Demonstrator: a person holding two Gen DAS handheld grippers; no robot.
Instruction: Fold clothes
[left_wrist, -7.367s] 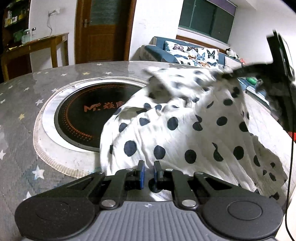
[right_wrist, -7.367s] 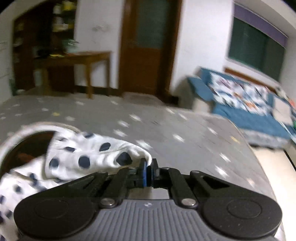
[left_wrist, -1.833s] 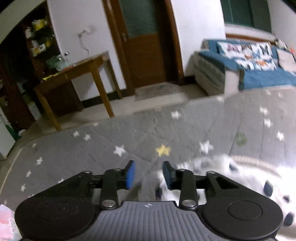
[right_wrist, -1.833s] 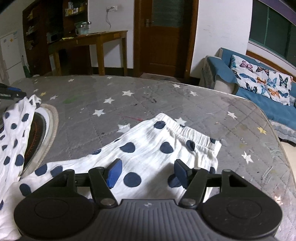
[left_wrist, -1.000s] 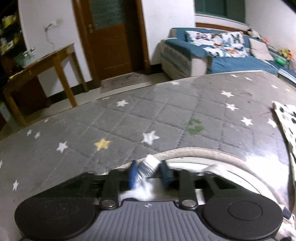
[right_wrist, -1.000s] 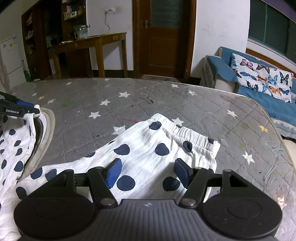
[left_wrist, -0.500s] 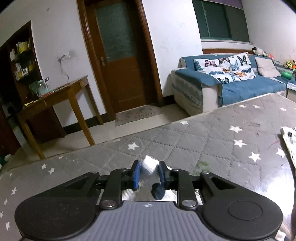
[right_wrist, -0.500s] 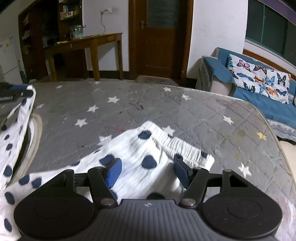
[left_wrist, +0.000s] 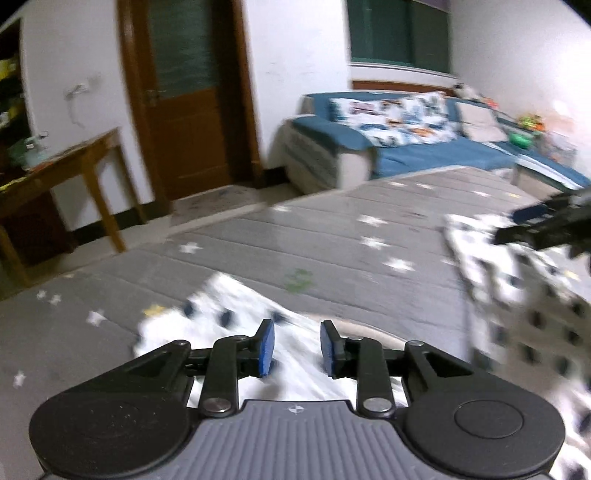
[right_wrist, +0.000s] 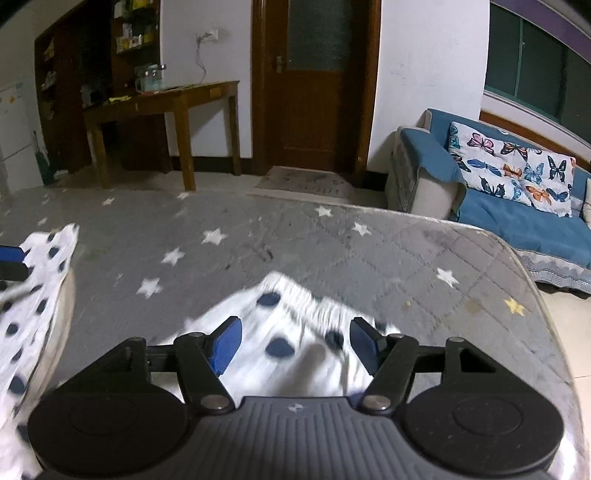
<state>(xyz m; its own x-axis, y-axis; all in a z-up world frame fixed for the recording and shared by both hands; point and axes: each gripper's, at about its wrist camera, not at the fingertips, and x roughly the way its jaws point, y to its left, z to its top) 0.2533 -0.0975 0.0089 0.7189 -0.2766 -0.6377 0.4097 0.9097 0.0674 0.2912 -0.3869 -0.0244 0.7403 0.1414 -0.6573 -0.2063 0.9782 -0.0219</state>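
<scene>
A white garment with dark blue dots (right_wrist: 288, 325) lies spread on the grey star-print table cover (right_wrist: 295, 240). Its gathered waistband lies just ahead of my right gripper (right_wrist: 295, 343), which hangs open above it, pads clear of the cloth. In the blurred left wrist view, another end of the garment (left_wrist: 236, 314) lies on the cover under and ahead of my left gripper (left_wrist: 293, 347). Its jaws are opening, the cloth showing behind the gap with neither pad pressing on it. The right gripper's fingers (left_wrist: 543, 225) reach in over the garment's far side (left_wrist: 517, 288).
A cream rim of a round inset plate (right_wrist: 64, 306) shows under the cloth on the left. The table's right edge (right_wrist: 546, 314) drops to the floor. Beyond stand a blue sofa (right_wrist: 517, 206), a wooden side table (right_wrist: 166, 107) and a brown door (right_wrist: 314, 92).
The left gripper's jaws have parted and released the cloth corner they pinched; that cloth now lies on the cover. The left view swung and rose. The right gripper barely moved.
</scene>
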